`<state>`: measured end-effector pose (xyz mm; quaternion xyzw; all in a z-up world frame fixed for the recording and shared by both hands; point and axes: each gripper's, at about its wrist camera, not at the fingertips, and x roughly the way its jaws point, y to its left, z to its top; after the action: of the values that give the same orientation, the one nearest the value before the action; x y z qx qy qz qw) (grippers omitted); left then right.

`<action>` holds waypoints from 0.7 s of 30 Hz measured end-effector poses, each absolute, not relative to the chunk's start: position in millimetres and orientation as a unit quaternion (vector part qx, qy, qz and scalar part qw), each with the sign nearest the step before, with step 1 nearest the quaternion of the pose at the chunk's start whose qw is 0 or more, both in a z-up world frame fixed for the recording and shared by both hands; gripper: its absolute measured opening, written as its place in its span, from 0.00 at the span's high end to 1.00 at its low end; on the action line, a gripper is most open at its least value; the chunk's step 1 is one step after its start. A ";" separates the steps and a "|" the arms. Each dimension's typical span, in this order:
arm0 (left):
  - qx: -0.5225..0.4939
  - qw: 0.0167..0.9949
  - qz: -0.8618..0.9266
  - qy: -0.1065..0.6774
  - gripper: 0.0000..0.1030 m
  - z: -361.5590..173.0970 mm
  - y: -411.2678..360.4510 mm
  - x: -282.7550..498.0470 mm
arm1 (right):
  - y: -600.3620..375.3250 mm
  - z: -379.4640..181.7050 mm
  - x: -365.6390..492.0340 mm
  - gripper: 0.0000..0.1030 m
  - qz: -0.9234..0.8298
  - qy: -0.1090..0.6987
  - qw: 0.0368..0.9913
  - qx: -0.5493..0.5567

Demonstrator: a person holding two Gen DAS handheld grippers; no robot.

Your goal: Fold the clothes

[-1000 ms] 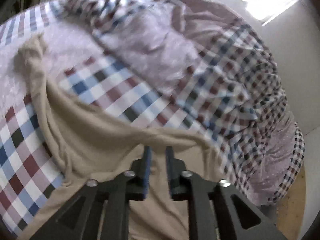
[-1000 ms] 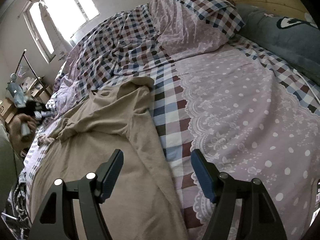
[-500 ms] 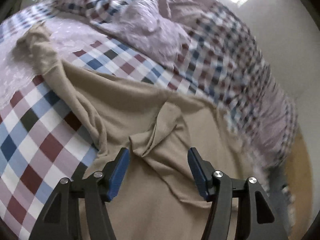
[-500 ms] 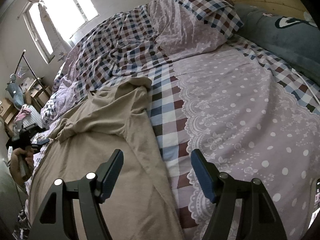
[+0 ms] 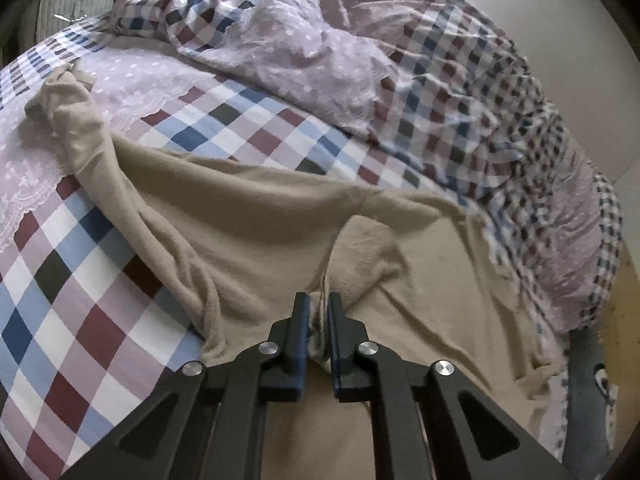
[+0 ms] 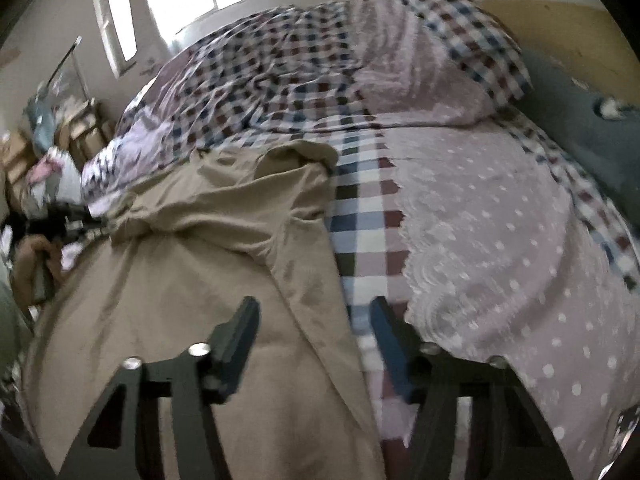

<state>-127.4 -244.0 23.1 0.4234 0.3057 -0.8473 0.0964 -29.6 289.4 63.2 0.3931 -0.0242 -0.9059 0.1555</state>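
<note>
The beige garment (image 5: pixel 248 232) lies spread and rumpled across the checked bedsheet (image 5: pixel 80 280), one sleeve trailing toward the lilac dotted panel (image 6: pixel 500 240). The left gripper (image 5: pixel 318 312) has its jaws clenched on a bunched fold of the garment near its middle. The right gripper (image 6: pixel 314 328) hovers with jaws released and wide apart, straddling the garment's side edge where it meets the bedsheet. A crumpled checked duvet (image 6: pixel 280 80) is heaped along the bed's far edge.

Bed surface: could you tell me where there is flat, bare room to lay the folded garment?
The dotted lilac panel, between the checked strip and the grey pillow, lies bare. The beige garment covers the other side; the rumpled duvet crowds the far end.
</note>
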 end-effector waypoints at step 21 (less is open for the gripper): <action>0.363 0.072 -0.803 0.468 0.68 95.6 -276.5 -184.6 | 269.3 35.6 -57.6 0.95 -0.889 0.028 0.164 0.426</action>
<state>-184.6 -276.5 95.6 0.3626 0.4679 -0.8027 0.0721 -57.6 269.3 35.6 0.4263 0.0279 -0.8891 0.1641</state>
